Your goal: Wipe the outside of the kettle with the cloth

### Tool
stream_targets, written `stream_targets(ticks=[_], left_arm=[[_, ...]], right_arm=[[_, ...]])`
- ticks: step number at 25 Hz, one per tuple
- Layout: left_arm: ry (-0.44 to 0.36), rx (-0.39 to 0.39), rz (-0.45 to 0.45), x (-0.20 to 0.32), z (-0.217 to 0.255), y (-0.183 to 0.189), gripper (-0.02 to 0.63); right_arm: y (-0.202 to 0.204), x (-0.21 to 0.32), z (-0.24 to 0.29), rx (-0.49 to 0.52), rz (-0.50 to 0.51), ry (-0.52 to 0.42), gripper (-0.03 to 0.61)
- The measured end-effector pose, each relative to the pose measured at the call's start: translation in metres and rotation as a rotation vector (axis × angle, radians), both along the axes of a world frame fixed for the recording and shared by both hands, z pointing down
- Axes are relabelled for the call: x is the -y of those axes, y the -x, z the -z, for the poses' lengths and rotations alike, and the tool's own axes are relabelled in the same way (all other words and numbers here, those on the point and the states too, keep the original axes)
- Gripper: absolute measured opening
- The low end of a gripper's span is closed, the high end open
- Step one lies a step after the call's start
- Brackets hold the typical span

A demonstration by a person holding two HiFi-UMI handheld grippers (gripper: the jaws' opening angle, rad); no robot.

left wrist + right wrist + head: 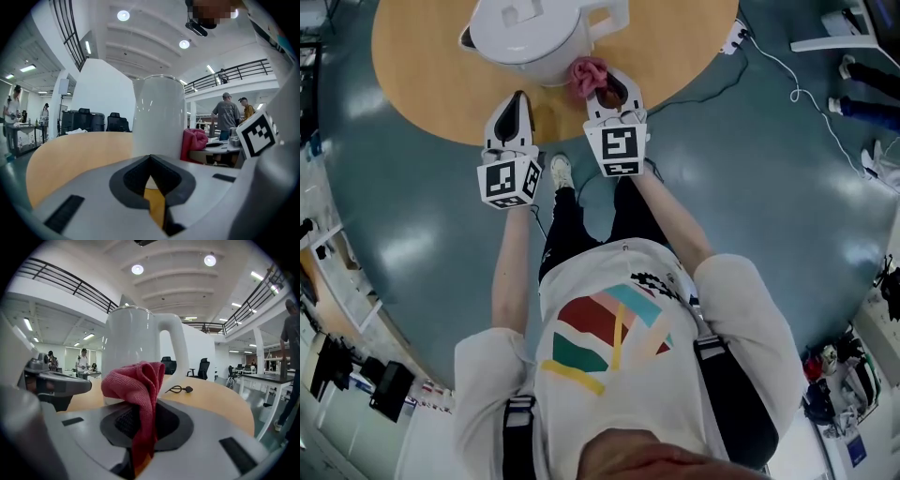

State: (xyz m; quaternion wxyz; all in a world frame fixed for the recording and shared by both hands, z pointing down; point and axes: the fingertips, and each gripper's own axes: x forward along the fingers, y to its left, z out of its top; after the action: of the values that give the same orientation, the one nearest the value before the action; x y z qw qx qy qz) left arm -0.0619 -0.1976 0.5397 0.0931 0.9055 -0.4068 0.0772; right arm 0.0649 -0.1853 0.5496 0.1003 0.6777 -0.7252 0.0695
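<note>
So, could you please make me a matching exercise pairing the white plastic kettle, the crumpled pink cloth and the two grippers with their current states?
1. white plastic kettle
2. crumpled pink cloth
3. left gripper
4. right gripper

A. shut on the cloth
B. stands on the round wooden table
C. shut and empty
D. pinched between jaws

Pairs: 1-B, 2-D, 3-C, 4-A

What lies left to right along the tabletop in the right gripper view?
left gripper → red cloth → small black cord. The kettle is left out: it overlaps the cloth.
</note>
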Motion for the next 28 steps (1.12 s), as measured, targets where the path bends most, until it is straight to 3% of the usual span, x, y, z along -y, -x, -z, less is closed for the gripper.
stream_targets(ticks=[11,17,23,28], left_arm=[[-0.019,-0.001,0.102,0.004,0.002,-0.021,0.043],[-0.037,0.003,0.152,0.008,0.017,-0.008,0.043],[-0.078,-0.034,0.17,-0.017,0.062,-0.013,0.043],[-0.13,-0.054,0.136,-0.045,0.09,-0.053,0.043]], right_arm=[[-0.047,0.033,-0.003,0.02,0.045,0.015,0.048],[-0.048,0.041,0.003,0.024,0.058,0.032,0.048],[-0.059,0.008,0.037,0.031,0.062,0.023,0.048],[-0.083,-0.018,0.066,0.038,0.056,-0.016,0.047]])
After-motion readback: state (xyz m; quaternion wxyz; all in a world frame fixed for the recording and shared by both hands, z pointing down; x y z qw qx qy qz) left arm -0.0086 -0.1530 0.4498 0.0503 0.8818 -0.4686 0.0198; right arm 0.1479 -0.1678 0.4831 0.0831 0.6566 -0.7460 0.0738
